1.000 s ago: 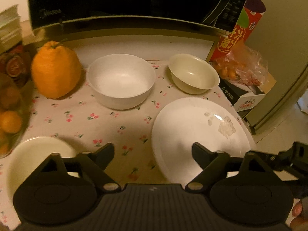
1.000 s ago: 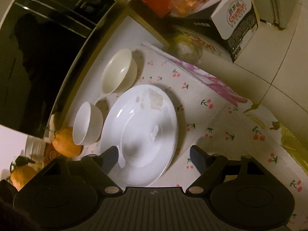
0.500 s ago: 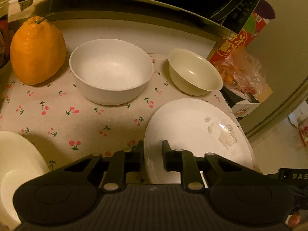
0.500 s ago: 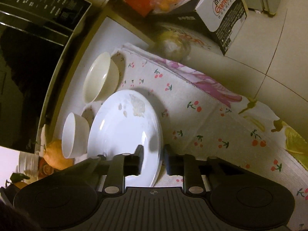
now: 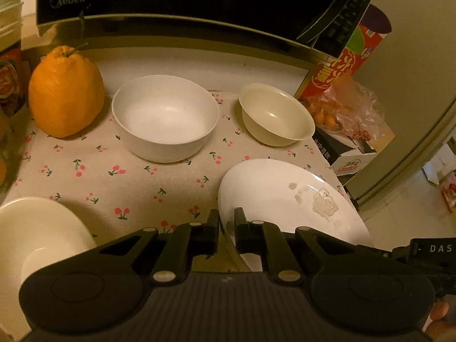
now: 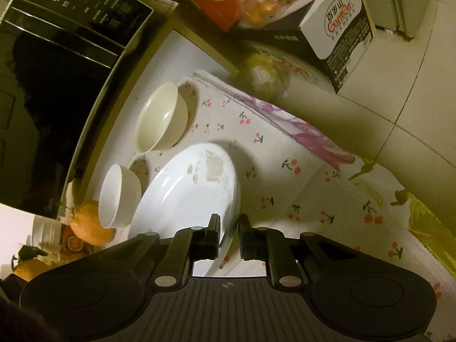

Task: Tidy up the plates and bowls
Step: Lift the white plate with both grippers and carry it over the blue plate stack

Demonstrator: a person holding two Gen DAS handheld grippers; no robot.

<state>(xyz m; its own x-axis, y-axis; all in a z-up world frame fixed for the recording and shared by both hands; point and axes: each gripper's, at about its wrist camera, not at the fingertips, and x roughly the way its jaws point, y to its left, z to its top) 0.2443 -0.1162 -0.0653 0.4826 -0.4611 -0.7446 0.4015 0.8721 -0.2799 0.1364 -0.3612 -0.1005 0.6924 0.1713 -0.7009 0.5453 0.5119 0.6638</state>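
A: Big white plate up front, tilted, its near rim lifted and pinched between the fingers of the left gripper; pale smears on its face.

B: Same plate from the other side, edge clamped by the right gripper too.

A: Behind it, a white bowl sits upright on the desk, and a smaller cream bowl stands to its right, apart from it.

B: A third pale dish sits at near left, cut off by the frame.
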